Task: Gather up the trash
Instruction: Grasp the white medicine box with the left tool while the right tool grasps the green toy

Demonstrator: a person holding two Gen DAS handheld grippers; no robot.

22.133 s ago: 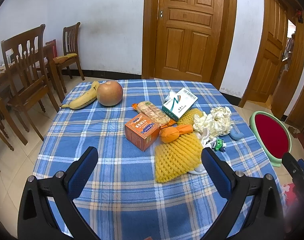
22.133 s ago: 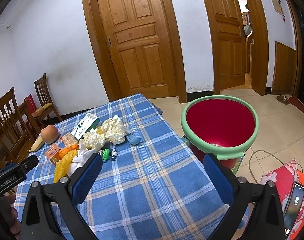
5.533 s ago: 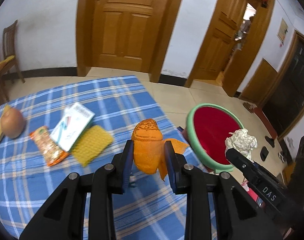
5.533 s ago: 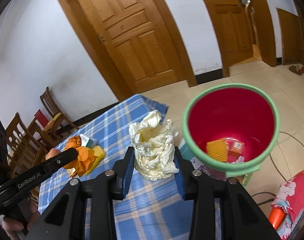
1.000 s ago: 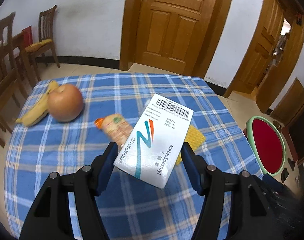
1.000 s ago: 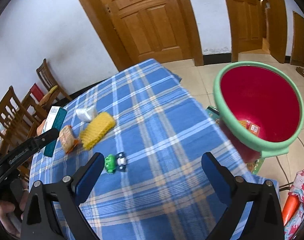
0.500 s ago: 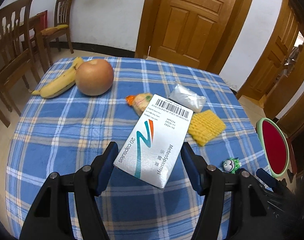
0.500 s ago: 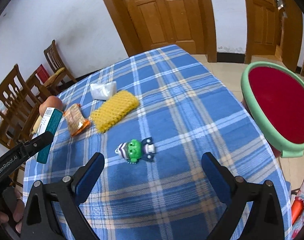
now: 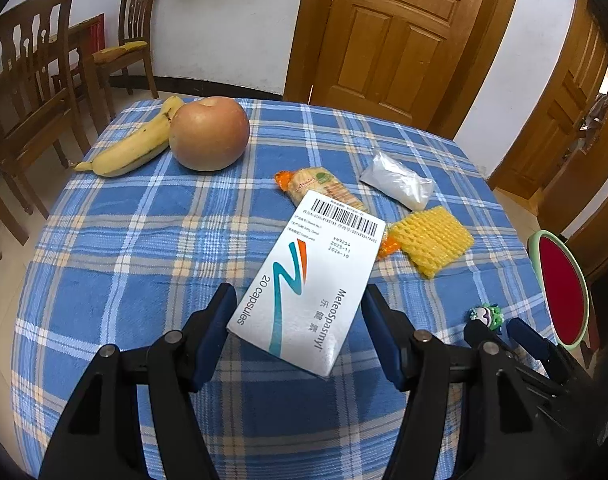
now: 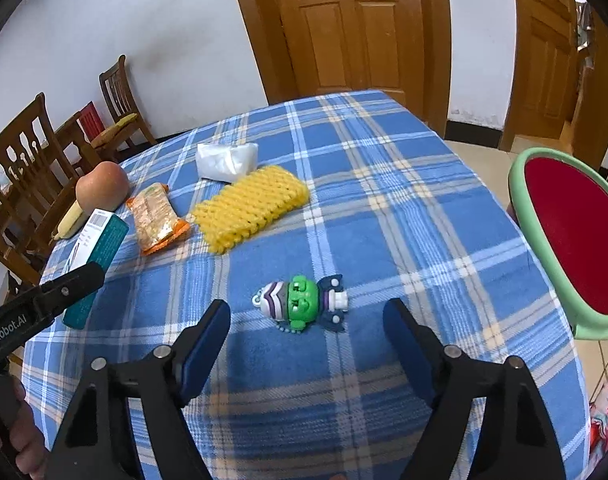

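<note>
Your left tool is clamped on the capsule box, held above the bench. Keep that squeeze firm and carry it over the red bin before letting go. Your right tool hangs wide open and empty above the green toy.

A banana and an apple touch at upper left; a green toy figure lies mid-frame on the plaid tablecloth.
</note>
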